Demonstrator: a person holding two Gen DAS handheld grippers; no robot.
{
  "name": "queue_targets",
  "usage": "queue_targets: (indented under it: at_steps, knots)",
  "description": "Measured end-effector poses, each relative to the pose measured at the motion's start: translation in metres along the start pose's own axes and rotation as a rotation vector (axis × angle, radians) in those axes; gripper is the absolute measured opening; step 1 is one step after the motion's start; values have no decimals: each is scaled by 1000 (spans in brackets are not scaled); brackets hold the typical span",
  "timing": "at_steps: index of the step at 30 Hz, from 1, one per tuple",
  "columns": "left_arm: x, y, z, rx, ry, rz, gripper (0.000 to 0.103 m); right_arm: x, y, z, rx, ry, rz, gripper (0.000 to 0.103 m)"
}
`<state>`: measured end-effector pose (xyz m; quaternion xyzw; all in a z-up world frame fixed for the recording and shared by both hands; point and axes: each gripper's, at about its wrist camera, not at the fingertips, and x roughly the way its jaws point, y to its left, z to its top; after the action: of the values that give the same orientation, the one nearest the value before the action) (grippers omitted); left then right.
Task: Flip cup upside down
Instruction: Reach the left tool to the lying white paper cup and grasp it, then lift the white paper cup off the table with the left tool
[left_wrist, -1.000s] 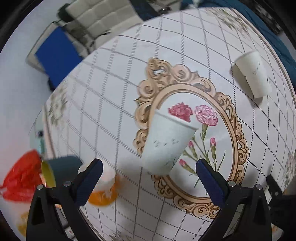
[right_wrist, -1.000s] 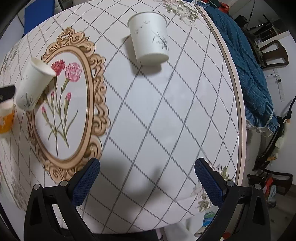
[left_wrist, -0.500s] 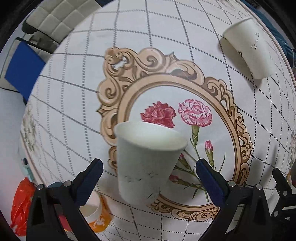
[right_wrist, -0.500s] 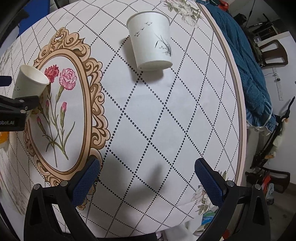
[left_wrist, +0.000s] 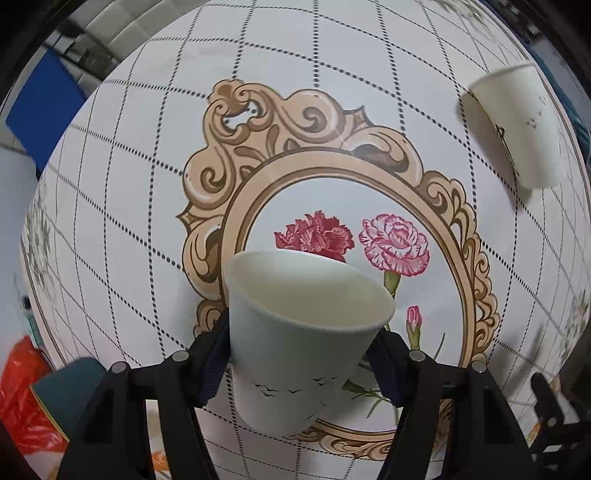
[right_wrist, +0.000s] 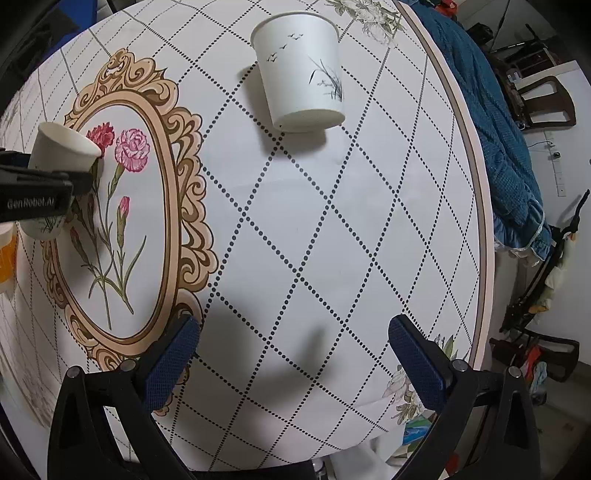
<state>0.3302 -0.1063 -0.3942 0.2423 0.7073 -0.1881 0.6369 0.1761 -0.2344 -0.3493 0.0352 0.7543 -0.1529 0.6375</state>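
A white paper cup (left_wrist: 295, 343) with small bird prints stands mouth-up on the flower picture of the tablecloth. My left gripper (left_wrist: 301, 354) is shut on the paper cup, with a blue pad on each side of its wall. The same cup (right_wrist: 62, 155) shows at the left of the right wrist view, with the left gripper across it. A second paper cup (right_wrist: 301, 74) stands further off on the cloth; it also shows in the left wrist view (left_wrist: 517, 125). My right gripper (right_wrist: 293, 365) is open and empty above the cloth near the table's edge.
The round table (right_wrist: 476, 206) carries a white checked cloth with a gold oval frame. An orange cup (right_wrist: 7, 254) and a dark teal cup (left_wrist: 70, 387) stand beside the left gripper. A red bag (left_wrist: 22, 398), a blue cloth (right_wrist: 491, 110) and chairs lie beyond the table edge.
My left gripper has moved in around the nearer cup and shut on it. My right gripper has stayed open and has drifted only slightly.
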Motion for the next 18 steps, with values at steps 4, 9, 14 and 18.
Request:
queue_targets:
  at_steps: [4, 9, 14, 18]
  knots:
    - [-1, 8, -6, -74, 15, -50, 64, 2, -4, -4, 4, 2, 3, 103]
    - [-2, 12, -31, -166, 65, -149, 64, 5, -15, -9, 14, 6, 13, 103]
    - [-1, 16, -64, -271, 109, -238, 64, 10, -24, -22, 16, 5, 30, 103]
    - [2, -2, -86, -376, 137, -298, 64, 11, -30, -36, 10, 0, 44, 103]
